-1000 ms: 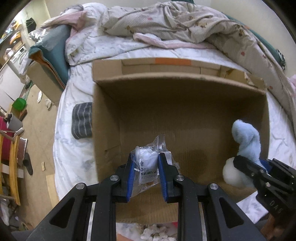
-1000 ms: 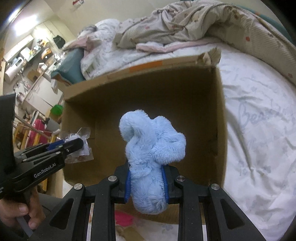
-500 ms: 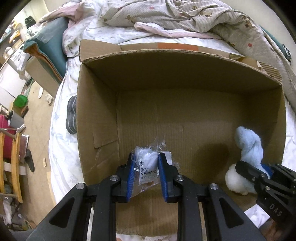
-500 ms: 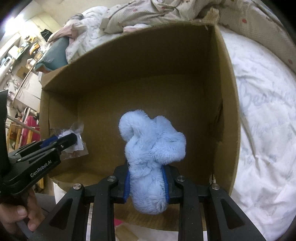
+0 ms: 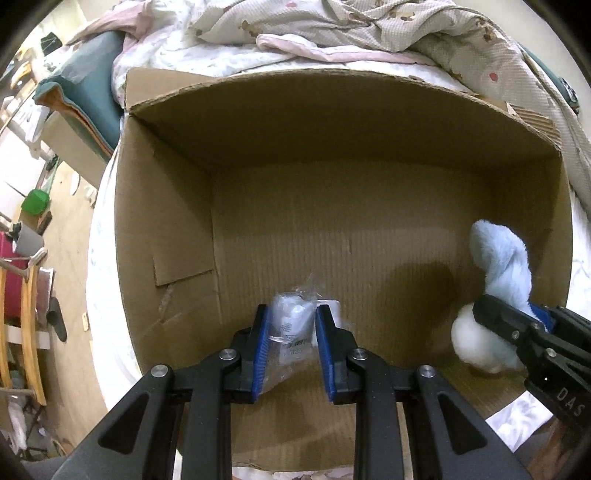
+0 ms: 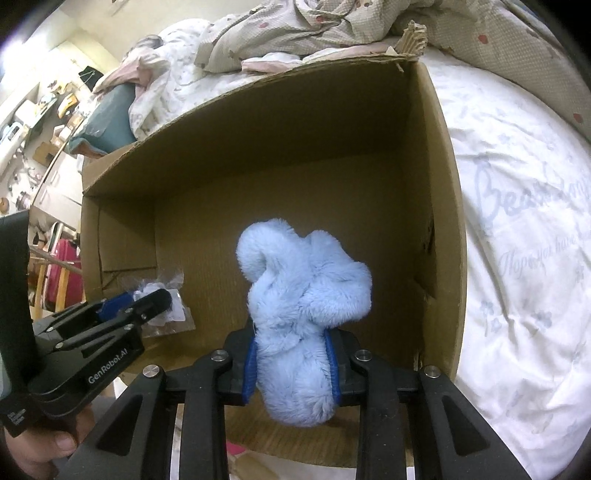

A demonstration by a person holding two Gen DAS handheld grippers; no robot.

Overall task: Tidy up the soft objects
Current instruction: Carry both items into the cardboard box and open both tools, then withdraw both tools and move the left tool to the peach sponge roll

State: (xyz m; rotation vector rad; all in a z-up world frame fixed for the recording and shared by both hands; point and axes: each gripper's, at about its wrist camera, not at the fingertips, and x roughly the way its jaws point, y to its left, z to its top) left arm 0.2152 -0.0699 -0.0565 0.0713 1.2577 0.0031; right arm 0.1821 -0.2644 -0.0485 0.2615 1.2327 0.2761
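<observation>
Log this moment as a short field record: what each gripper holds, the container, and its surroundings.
left gripper: shut on clear plastic packet, over the box opening
right gripper: shut on blue plush toy, over the box opening
container: open cardboard box, floor bare
surface: white bedsheet
behind box: rumpled blanket

both grippers lower into cardboard box (image 5: 166,221), left gripper (image 5: 291,325) loosening
</observation>
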